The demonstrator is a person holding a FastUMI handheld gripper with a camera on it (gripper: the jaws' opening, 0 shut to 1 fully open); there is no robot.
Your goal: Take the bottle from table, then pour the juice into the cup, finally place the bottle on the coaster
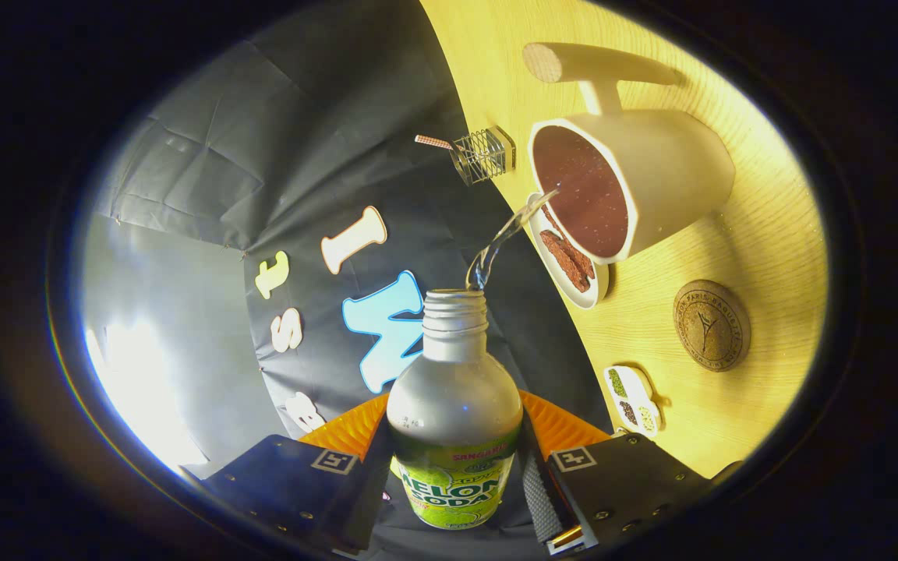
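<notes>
**Mid-pour: juice arcing from bottle to cup**

Here we go, sweeping across from the left — the jaws (455, 487) are clamped on the bottle (453, 405), one finger pressed to each side of its lower body at the label, a firm hold by the look of it. The bottle sits dead between the fingers, cap off, its long axis running straight ahead along them and its open mouth pointing toward the cup. The whole view is rolled over, counter (761, 257) rearing up on the right, so I judge the bottle is tipped well past level.

And there it is — a clear stream (505, 238) leaves the mouth and curves to the rim of the white cup (636, 183), whose dark inside faces us. Just beyond the stream, a small wire rack (484, 153) stands at the counter's edge; under the cup's near rim lies a little dish (574, 269) with brown pieces. Further right, the round cork coaster (711, 325) waits, well apart from the cup, with a small painted tray (634, 399) nearer the fingers.

Pouring is the step in hand. Next move, as I read it: roll the bottle upright to cut the stream cleanly, then carry it to the coaster and set it down base-first before releasing.
</notes>
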